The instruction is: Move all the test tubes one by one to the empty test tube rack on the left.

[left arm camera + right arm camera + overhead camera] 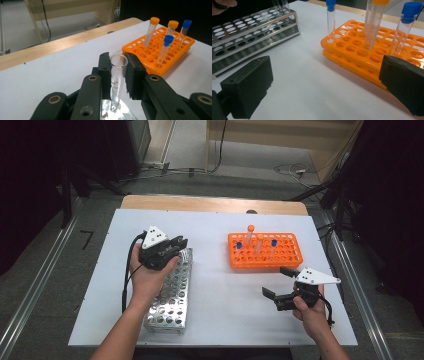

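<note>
My left gripper [117, 72] is shut on a clear uncapped test tube [117, 80], held upright over the far end of the metal rack [172, 292]; the tube's lower tip hangs just above the rack's shiny top [113, 113]. In the high view the left gripper [177, 242] sits at that rack's far end. The orange rack [265, 251] holds two orange-capped tubes [151, 31] and two blue-capped tubes [165, 50]. My right gripper [280, 282] stands open near the orange rack's front right, nothing between its pads [247, 87].
A white sheet [220, 320] covers the table, with a wooden strip [215, 204] along the far edge. The metal rack [249, 35] lies to the left in the right gripper view, the orange rack [372, 52] close ahead. Cables lie on the floor beyond.
</note>
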A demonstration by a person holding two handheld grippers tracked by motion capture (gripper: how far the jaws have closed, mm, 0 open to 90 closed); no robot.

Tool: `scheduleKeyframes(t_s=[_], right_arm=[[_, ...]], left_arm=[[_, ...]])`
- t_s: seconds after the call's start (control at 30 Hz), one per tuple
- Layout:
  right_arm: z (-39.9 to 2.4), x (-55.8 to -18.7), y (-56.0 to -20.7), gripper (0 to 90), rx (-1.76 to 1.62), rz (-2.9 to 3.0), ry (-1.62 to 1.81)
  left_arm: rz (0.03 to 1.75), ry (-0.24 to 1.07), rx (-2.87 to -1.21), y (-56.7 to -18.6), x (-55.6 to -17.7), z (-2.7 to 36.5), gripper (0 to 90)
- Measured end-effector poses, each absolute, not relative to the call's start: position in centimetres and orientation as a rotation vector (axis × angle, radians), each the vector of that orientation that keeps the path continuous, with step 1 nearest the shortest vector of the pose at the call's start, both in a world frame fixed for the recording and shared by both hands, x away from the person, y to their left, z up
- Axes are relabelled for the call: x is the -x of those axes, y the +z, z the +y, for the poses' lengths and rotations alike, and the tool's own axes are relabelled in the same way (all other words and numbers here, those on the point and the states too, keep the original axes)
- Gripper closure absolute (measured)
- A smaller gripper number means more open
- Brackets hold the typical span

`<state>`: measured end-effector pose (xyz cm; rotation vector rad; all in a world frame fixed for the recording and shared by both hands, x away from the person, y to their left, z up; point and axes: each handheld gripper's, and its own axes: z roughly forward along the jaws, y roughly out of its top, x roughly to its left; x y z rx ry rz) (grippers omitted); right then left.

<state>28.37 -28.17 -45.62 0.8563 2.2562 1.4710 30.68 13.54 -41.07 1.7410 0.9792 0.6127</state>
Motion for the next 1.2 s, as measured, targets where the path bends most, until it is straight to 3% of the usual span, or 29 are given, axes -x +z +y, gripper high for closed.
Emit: scheduleKeyframes(t_s=[0.9,1.03,1.2], right_arm=[[-27.8,-28.6,-46.0,0.0,-0.872,2.256,1.431],[-27.9,-28.6,-46.0,0.0,-0.875,2.257,1.433],[-27.9,-28.7,-46.0,0.0,-0.875,2.255,1.437]], left_arm=[[1.068,0.523,-1.827,-43.7,-31.6,12.8,74.6],[1.062,0.499,-1.806,-43.5,-31.5,13.1,68.1],[1.052,0.485,-1.749,-43.3,-31.0,13.6,51.9]])
